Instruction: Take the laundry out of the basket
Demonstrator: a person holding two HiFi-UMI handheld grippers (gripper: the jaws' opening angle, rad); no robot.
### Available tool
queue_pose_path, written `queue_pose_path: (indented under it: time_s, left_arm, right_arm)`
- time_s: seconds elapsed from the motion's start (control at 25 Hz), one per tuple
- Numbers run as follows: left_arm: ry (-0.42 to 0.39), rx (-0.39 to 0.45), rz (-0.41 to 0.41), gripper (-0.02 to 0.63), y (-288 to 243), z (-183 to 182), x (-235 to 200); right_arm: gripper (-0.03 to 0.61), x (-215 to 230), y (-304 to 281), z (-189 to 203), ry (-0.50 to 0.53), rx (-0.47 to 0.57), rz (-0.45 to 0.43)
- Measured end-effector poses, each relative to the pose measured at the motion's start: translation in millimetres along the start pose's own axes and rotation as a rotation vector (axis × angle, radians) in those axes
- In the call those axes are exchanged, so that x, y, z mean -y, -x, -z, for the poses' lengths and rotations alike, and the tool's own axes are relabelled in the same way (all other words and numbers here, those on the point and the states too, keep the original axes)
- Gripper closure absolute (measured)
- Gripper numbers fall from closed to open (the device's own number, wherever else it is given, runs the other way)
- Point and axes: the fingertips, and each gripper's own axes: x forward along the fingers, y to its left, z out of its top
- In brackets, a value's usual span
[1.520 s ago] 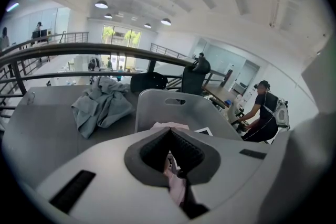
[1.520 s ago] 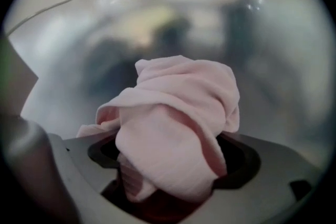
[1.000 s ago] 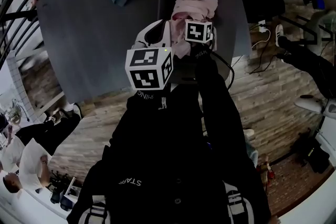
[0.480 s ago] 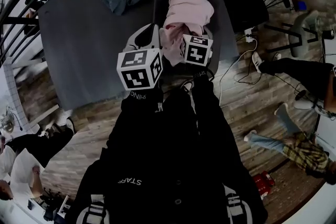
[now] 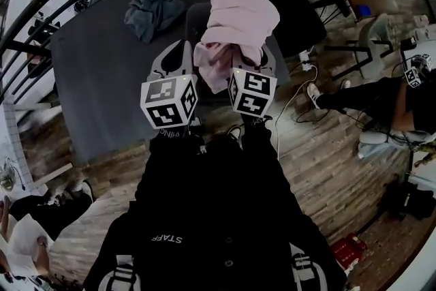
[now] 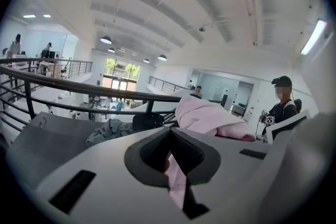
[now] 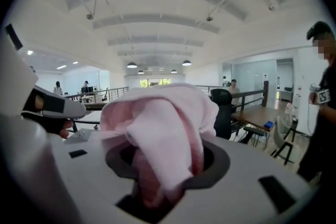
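Pink garment (image 5: 240,13) held over the basket (image 5: 193,18) on the counter (image 5: 102,71). The left gripper (image 6: 169,150) fingers (image 6: 151,150) pinch a thin edge. The right gripper (image 7: 167,162) clamps a thick bunched fold. A grey garment (image 5: 153,0) lies beside the basket.

Black jacket (image 5: 225,215), white STAFF print (image 5: 167,238) on it; above the jacket, left tool (image 5: 182,51) and right tool (image 5: 257,59), both white, topped by black-and-white marker cubes (image 5: 169,100).
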Motion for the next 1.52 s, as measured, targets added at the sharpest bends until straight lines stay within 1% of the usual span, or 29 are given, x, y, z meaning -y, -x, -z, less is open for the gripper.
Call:
queue_pose_path:
  time_s: [0.24, 0.4, 0.56, 0.88, 1.04, 1.24, 1.52]
  left_arm:
    - [-0.053, 0.1, 0.005, 0.612, 20.0, -36.3, 20.3]
    - [-0.081, 0.145, 0.009, 0.612, 24.1, -58.1, 35.3]
    - [-0.113, 0.196, 0.019, 0.612, 29.8, -76.2, 49.1]
    - [-0.196, 0.316, 0.035, 0.612, 41.4, -109.5, 68.4]
    - [-0.22, 0.374, 0.049, 0.612, 44.8, -123.4, 78.6]
    - [-0.232, 0.417, 0.062, 0.612, 48.8, -136.5, 89.4]
    - [-0.241, 0.439, 0.066, 0.612, 50.6, -144.8, 95.3]
  right_arm:
    - [0.382, 10.5, 45.0, -48.7, 0.008, 0.124, 0.004]
    - [0.382, 18.2, 67.7, -82.7, 0.024, 0.207, -0.003]
    - [0.38, 22.4, 83.5, -106.3, 0.049, 0.269, -0.003]
    - [0.379, 30.4, 105.1, -138.5, 0.063, 0.383, -0.002]
    - [0.377, 35.6, 112.8, -153.6, 0.085, 0.429, 0.002]
    - [0.377, 38.0, 121.0, -169.4, 0.092, 0.481, 0.003]
    - [0.376, 38.1, 126.0, -181.9, 0.094, 0.521, 0.0]
